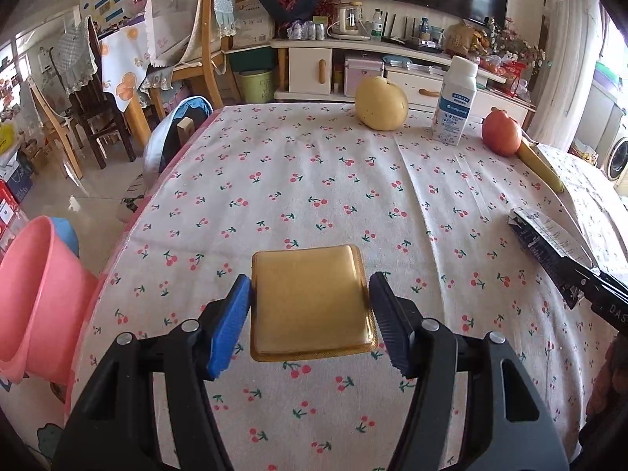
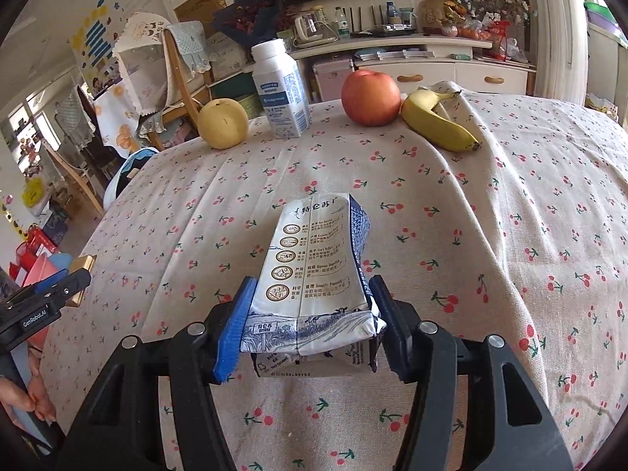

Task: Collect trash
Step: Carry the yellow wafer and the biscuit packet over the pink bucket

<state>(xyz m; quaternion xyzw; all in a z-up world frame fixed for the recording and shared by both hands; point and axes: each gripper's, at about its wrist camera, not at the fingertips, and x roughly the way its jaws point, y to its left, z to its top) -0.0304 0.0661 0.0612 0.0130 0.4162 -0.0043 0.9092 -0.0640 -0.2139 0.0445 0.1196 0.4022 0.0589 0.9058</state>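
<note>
A flat gold square packet (image 1: 310,300) lies on the cherry-print tablecloth (image 1: 314,180) between the fingers of my left gripper (image 1: 310,314). The fingers stand close on both sides of it; contact is unclear. My right gripper (image 2: 310,314) is shut on a crushed blue-and-white milk carton (image 2: 318,271), held over the table. The carton (image 1: 549,243) and the right gripper also show at the right of the left wrist view. The gold packet (image 2: 82,274) and the left gripper show at the left edge of the right wrist view.
A pink bin (image 1: 35,298) stands off the table's left edge. At the far end are a yellow pear (image 1: 380,104), a white bottle (image 1: 455,102), a red apple (image 1: 502,133) and a banana (image 2: 435,121). Chairs stand beyond the table on the left.
</note>
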